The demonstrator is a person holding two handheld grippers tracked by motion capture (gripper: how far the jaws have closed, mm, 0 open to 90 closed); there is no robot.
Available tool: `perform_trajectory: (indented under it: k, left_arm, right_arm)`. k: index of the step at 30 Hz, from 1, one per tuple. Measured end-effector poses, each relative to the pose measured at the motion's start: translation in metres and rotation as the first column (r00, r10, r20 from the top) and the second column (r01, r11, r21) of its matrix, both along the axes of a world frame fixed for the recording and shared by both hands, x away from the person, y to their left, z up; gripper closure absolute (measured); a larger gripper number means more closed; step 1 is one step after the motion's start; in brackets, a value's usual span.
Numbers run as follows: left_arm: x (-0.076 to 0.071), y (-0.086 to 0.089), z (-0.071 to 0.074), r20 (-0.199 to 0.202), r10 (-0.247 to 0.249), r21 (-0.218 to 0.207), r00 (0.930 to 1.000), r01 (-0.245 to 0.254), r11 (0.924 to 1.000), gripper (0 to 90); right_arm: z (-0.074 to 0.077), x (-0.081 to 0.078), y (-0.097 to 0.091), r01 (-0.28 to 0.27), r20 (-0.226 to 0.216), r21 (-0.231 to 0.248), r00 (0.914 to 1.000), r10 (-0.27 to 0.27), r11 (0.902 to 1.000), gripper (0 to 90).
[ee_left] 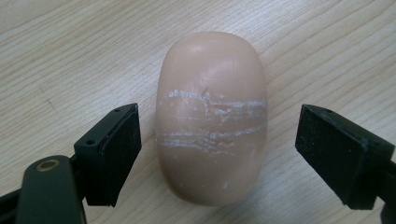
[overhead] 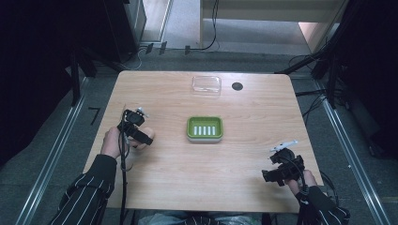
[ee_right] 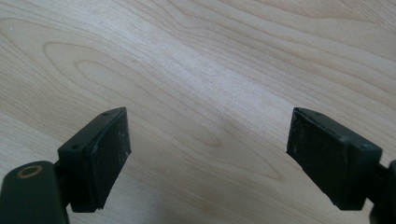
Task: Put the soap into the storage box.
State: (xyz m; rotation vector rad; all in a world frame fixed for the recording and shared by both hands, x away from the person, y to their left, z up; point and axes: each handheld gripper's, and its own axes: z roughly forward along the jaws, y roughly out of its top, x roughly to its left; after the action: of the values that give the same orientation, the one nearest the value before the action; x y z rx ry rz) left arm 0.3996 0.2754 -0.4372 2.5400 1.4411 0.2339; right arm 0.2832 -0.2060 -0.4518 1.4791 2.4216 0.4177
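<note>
Green tray (overhead: 204, 128) sat mid-worktop (overhead: 244, 154); clear lid (overhead: 206, 85) and a black disc (overhead: 237, 86) near the far edge, well apart from both tongs. Soap (ee_left: 212, 116) lay flat on the left side, nothing blocking it, long axis running away along the left tongs' (ee_left: 217, 149) line. Those tongs were wide, one jaw either side of the soap, not touching. Right tongs (ee_right: 208, 154) wide too, over bare wood.

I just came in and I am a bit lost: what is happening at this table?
A person holds a gripper in each hand. The left gripper is open around a beige soap bar lying on the wooden table, not yet squeezing it. The right gripper is open over bare wood. A green soap dish sits mid-table.
</note>
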Motion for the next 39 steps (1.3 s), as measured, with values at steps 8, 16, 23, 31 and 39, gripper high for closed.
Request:
perform_trajectory:
  k: [8, 16, 23, 31, 39]
  left_arm:
    - [0.001, 0.000, -0.005, 0.006, 0.001, 0.013, 1.0000, -0.001, 0.9999, 21.5]
    - [0.001, 0.000, -0.007, -0.005, -0.010, 0.017, 0.9999, 0.010, 0.9998, 30.0]
    - [0.002, 0.001, -0.008, 0.000, -0.005, 0.007, 1.0000, 0.005, 1.0000, 29.9]
    - [0.004, -0.002, -0.012, -0.013, -0.017, 0.040, 0.9998, 0.018, 0.9990, 32.6]
    - [0.004, -0.003, -0.014, -0.019, -0.013, 0.041, 0.9997, 0.014, 0.9991, 32.5]
  right_arm:
    - [0.000, 0.000, 0.000, -0.001, -0.001, 0.001, 1.0000, 0.001, 1.0000, 14.2]
    - [0.000, 0.000, 0.000, -0.001, -0.001, 0.003, 1.0000, 0.001, 1.0000, 14.2]
    - [0.000, 0.000, 0.000, -0.002, -0.001, 0.003, 1.0000, 0.002, 1.0000, 14.2]
    - [0.001, -0.001, 0.000, 0.006, -0.001, 0.004, 1.0000, -0.006, 1.0000, 14.2]
    - [0.001, -0.001, -0.001, 0.007, 0.001, 0.005, 1.0000, -0.007, 1.0000, 14.2]
